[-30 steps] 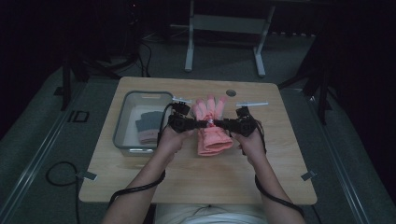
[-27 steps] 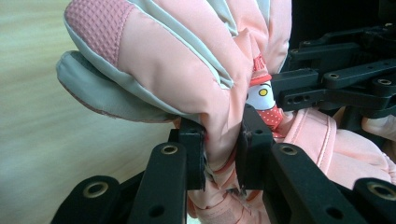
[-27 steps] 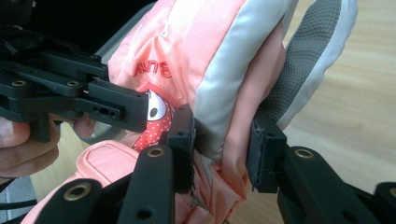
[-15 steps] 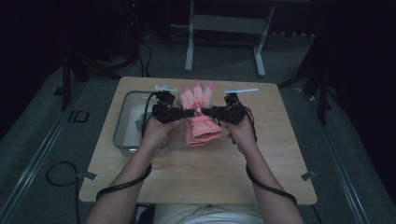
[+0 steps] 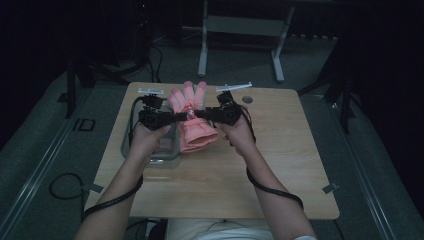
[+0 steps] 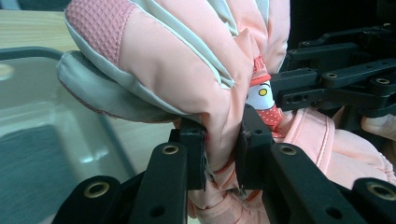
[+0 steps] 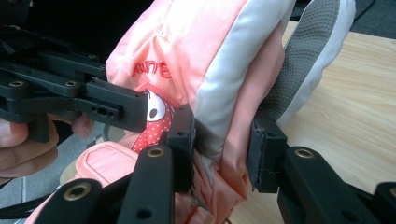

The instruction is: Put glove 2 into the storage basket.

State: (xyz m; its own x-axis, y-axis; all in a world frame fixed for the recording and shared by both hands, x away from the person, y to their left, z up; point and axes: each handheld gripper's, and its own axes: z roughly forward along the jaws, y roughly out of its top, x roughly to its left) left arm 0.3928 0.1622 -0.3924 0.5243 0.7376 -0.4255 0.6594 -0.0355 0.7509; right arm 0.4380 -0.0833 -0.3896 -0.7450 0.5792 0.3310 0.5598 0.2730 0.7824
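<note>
A pink and pale grey padded glove [image 5: 192,117] hangs above the wooden table [image 5: 280,165], fingers pointing away from me, cuff drooping by the bin's right rim. My left gripper [image 5: 176,117] pinches its left side and my right gripper [image 5: 201,114] its right side, tips nearly meeting. In the left gripper view the jaws [image 6: 222,154] squeeze a fold of the glove [image 6: 177,60], with the other gripper [image 6: 327,84] beyond. In the right gripper view the jaws [image 7: 219,154] clamp the glove [image 7: 205,56] near its cartoon patch, the left gripper [image 7: 70,98] opposite.
A clear plastic bin [image 5: 129,147] sits at the table's left under my left hand, with something dark grey [image 6: 28,172] inside. A round hole [image 5: 247,99] marks the far table edge. A metal stand [image 5: 240,25] rises beyond the table.
Both hands have lifted the glove off the table and carried it left and away from me, toward the bin. Both grips have held.
</note>
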